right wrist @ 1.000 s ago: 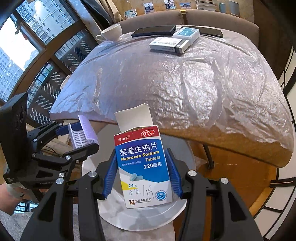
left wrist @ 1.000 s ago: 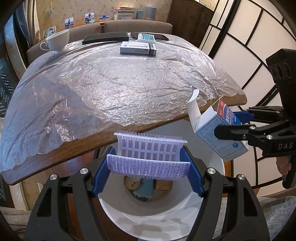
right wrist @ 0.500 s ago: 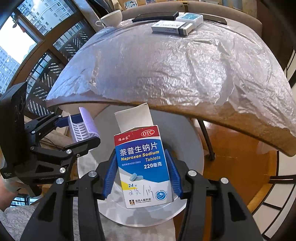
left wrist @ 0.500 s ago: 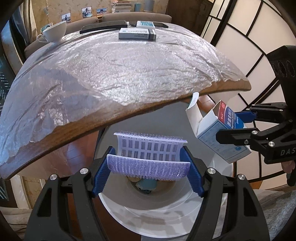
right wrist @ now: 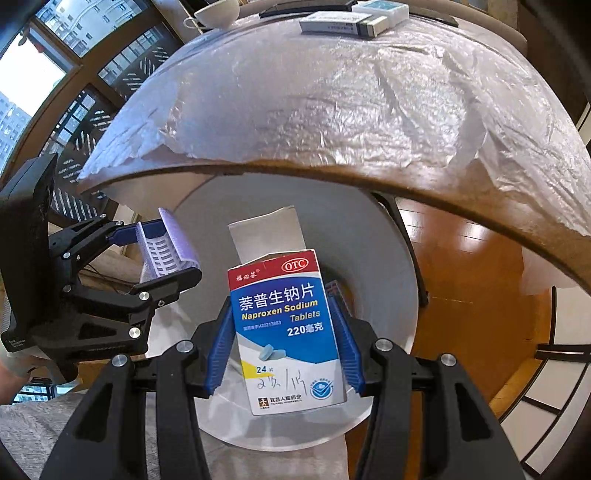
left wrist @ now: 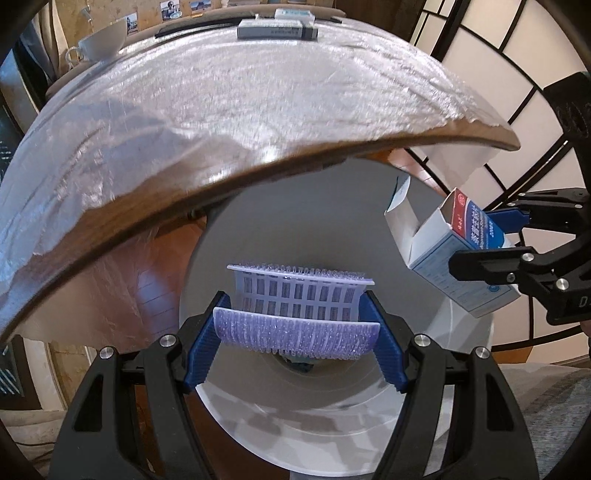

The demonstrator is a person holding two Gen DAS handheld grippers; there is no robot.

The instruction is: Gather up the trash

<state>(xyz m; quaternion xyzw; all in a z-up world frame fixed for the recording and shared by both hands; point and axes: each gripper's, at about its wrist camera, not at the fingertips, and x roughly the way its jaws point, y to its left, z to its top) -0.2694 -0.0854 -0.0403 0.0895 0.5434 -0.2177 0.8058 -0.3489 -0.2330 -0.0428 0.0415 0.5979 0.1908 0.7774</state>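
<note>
My left gripper (left wrist: 295, 325) is shut on a small purple plastic basket (left wrist: 299, 306) and holds it over the open white trash bin (left wrist: 332, 424). My right gripper (right wrist: 282, 332) is shut on an opened Naproxen Sodium tablet box (right wrist: 288, 332) and holds it over the same bin (right wrist: 373, 258). The box also shows at the right of the left wrist view (left wrist: 454, 266), and the basket shows at the left of the right wrist view (right wrist: 166, 251). Some rubbish lies at the bin's bottom, mostly hidden by the basket.
The wooden table (left wrist: 177, 199), covered with crinkled plastic film (left wrist: 258, 92), overhangs the bin. On its far side stand a white cup (left wrist: 101, 40), flat boxes (left wrist: 277, 29) and a dark tablet. Wooden floor (right wrist: 480, 295) lies to the right.
Both grippers have moved down and back from the table edge, over the bin. The bin now fills more of both views. Both grips are unchanged.
</note>
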